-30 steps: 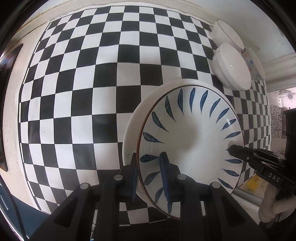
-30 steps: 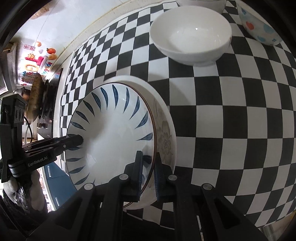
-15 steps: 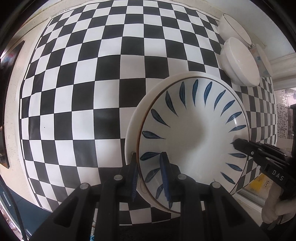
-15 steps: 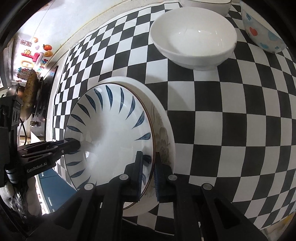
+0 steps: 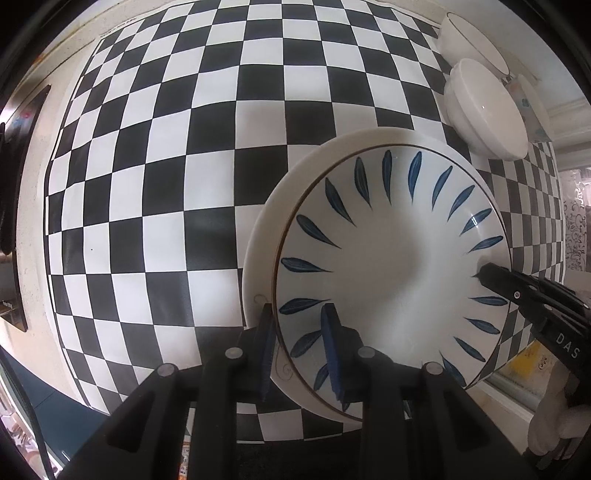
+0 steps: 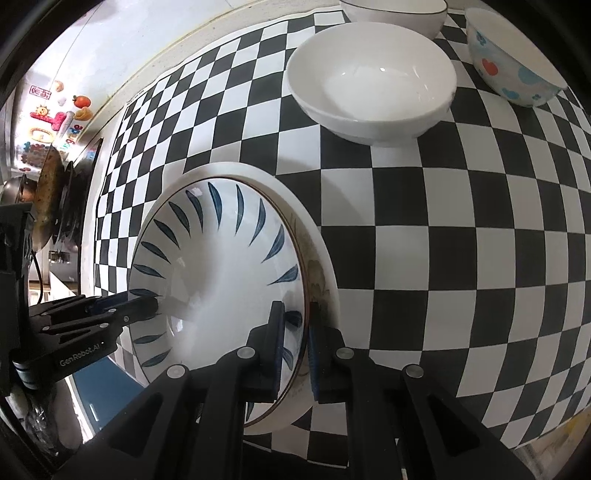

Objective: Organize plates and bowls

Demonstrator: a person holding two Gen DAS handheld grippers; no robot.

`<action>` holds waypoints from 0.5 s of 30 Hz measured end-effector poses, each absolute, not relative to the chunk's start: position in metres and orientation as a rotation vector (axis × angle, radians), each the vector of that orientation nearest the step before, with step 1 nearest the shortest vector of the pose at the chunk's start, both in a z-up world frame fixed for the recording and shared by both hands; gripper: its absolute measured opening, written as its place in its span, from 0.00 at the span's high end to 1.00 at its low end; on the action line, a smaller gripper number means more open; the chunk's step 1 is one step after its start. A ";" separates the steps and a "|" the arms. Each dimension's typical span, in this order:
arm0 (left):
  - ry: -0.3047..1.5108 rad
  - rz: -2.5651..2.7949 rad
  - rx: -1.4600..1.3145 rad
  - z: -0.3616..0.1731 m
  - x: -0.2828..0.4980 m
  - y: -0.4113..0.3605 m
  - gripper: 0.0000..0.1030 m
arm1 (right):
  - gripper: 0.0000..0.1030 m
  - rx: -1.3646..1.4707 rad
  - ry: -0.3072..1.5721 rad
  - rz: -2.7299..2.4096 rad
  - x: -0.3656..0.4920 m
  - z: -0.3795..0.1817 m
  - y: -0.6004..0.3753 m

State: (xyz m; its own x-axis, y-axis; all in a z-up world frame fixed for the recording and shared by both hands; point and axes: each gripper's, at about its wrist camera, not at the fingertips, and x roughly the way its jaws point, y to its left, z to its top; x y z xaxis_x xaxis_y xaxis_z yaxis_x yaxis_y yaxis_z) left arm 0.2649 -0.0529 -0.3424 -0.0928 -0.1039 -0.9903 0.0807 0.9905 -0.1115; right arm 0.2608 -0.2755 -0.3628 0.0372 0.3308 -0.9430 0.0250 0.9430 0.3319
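A white plate with blue leaf marks (image 5: 391, 258) sits over a larger cream plate (image 5: 269, 221) on the checkered cloth. My left gripper (image 5: 299, 347) is shut on the blue-leaf plate's near rim. My right gripper (image 6: 295, 343) is shut on the opposite rim of the same plate (image 6: 218, 273); the cream floral plate (image 6: 317, 266) shows beneath it. The right gripper also shows in the left wrist view (image 5: 487, 277), and the left gripper shows in the right wrist view (image 6: 147, 306).
A plain white bowl (image 6: 373, 85) stands behind the plates, also in the left wrist view (image 5: 484, 114). A dark-rimmed white bowl (image 6: 395, 14) and a bowl with red and blue spots (image 6: 513, 70) stand further back. A stove with pans (image 6: 55, 192) is at the left.
Both grippers have kept their hold on the blue-leaf plate. It has lowered slightly over the cream plate, and the views have shifted a little.
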 end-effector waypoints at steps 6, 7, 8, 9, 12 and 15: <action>1.667 -0.128 -0.042 -0.342 0.265 -0.051 0.78 | 0.87 0.306 1.542 0.222 0.262 -0.364 -0.277; 1.669 -0.123 -0.047 -0.342 0.264 -0.051 0.78 | 0.87 0.303 1.545 0.219 0.262 -0.364 -0.277; 1.667 -0.120 -0.046 -0.342 0.264 -0.050 0.78 | 0.87 0.295 1.551 0.215 0.262 -0.364 -0.276; 1.665 -0.117 -0.046 -0.341 0.263 -0.050 0.78 | 0.87 0.289 1.554 0.212 0.261 -0.363 -0.275; 1.656 -0.107 -0.046 -0.339 0.261 -0.048 0.78 | 0.85 0.247 1.555 0.209 0.259 -0.360 -0.271; 1.638 -0.098 -0.046 -0.332 0.259 -0.047 0.76 | 0.84 0.193 1.536 0.195 0.258 -0.350 -0.268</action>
